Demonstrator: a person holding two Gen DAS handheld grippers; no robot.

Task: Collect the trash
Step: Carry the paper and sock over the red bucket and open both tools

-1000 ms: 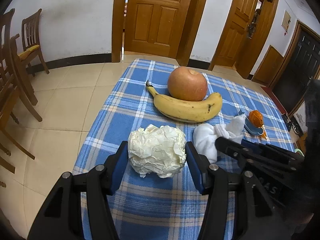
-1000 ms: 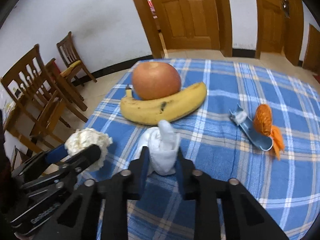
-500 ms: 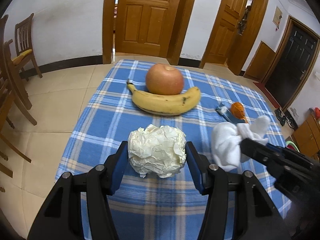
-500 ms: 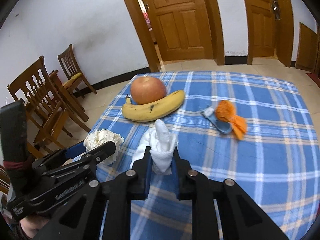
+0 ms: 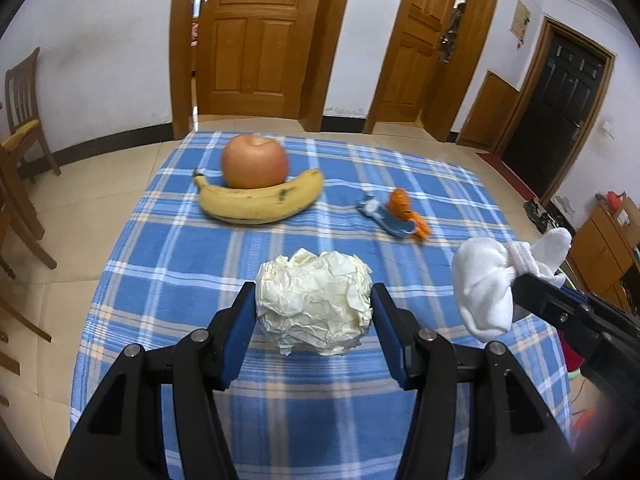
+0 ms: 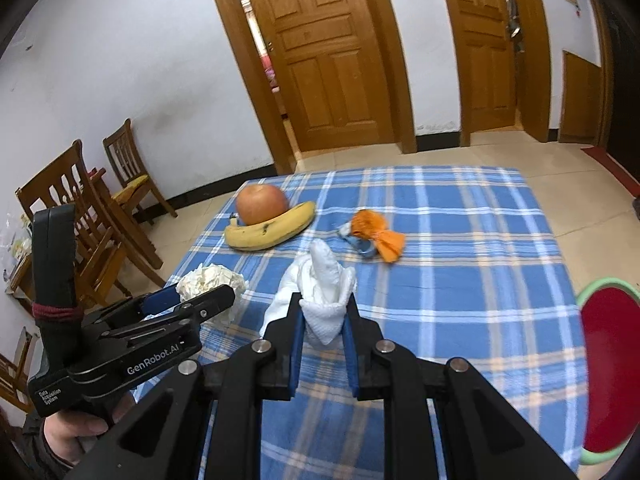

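The paper ball (image 5: pixel 314 304) sits clamped in the left hand-held gripper (image 5: pixel 314 320), above the near desk (image 5: pixel 168 248). The right hand-held gripper (image 6: pixel 322 320) pinches a white cloth (image 6: pixel 324 292) (bunched). Far off lie a banana (image 5: pixel 256 200) and an apple (image 5: pixel 255 161).

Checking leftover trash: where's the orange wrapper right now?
In both wrist views the orange wrapper lies on the blue plaid tablecloth, touching a small blue packet, right of the banana and apple.
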